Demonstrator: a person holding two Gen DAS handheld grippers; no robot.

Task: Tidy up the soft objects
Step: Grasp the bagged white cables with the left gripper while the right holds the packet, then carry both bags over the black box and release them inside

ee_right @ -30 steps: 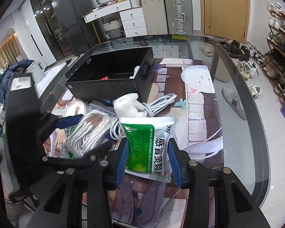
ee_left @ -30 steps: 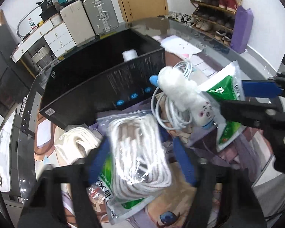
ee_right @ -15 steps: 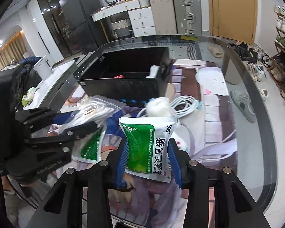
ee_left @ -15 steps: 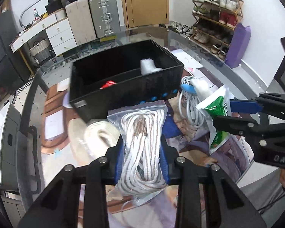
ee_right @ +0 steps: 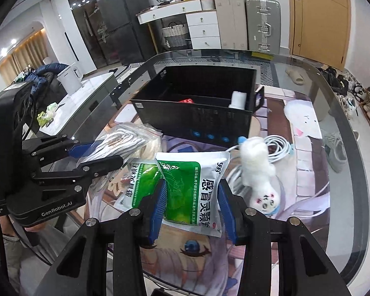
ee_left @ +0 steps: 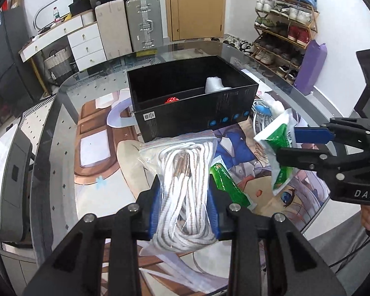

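Crinkly rope bag [ee_left: 182,185], glossy pouch [ee_right: 192,190], tongs-pinched

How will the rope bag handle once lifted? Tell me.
Likely floppy: the rope bag bulges and sags past the left gripper. Probably slippery, since its plastic looks glossy. Seemingly light: the pinch alone holds it up.

Two suitcases [ee_left: 128,24] stand beside a wooden door [ee_left: 197,7], with a shoe rack [ee_left: 283,24] further right.

rope bag [ee_left: 185,185]: clear, white cord flecked brown. sachet [ee_right: 194,187]: green and white, dark lettering. box [ee_left: 197,113]: black, blue round marks. plush toy [ee_right: 259,172]: white. cable [ee_right: 276,145]: pale. gripper pads [ee_right: 158,204]: blue.
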